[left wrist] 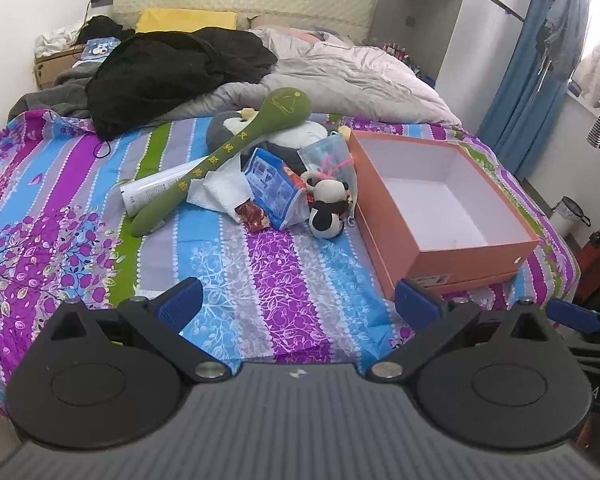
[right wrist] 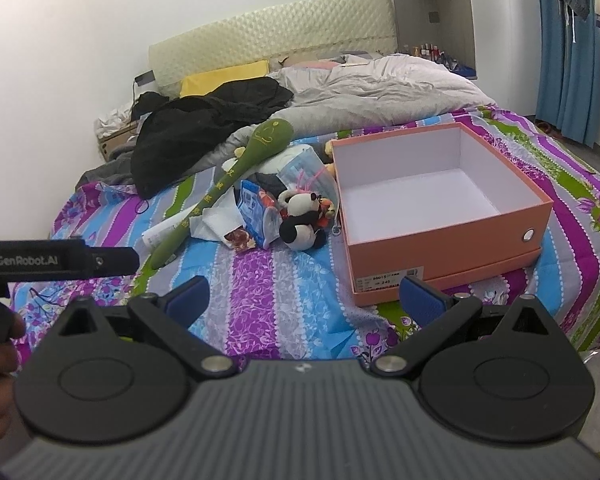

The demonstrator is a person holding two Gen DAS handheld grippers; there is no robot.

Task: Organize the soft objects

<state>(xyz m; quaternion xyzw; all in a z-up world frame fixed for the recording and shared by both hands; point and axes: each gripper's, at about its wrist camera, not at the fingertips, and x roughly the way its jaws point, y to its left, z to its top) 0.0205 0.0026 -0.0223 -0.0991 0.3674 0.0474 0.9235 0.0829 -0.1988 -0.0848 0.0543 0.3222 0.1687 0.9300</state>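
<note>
1. An orange box (left wrist: 436, 248) with a white inside sits open on the striped bedspread (left wrist: 268, 280), right of centre in the left wrist view; nothing lies in it. In the right wrist view the same box (right wrist: 448, 248) fills the middle right, with a label on its near lower edge.
2. Just left of the box is a heap of things: a panda plush (left wrist: 328, 208) at the near edge, beside the box wall; a blue packet (left wrist: 274, 186); a clear bag (left wrist: 332, 152) with pink strands inside; white tissue (left wrist: 224, 190); and a small red wrapper (left wrist: 254, 216).
3. A long green plush spoon (left wrist: 224, 152) lies slantwise across the heap, its round head toward the upper middle, over a grey penguin plush (left wrist: 228, 128) and a white tube (left wrist: 152, 190).
4. The left gripper (left wrist: 298, 306) is at the bottom of its frame above the bedspread, its blue pads spread wide and holding nothing.
5. The right gripper (right wrist: 306, 300) is likewise spread wide and empty, its right pad in front of the box's near corner.
6. A black garment (left wrist: 172, 68) and pale duvet (left wrist: 340, 68) lie behind the heap.
</note>
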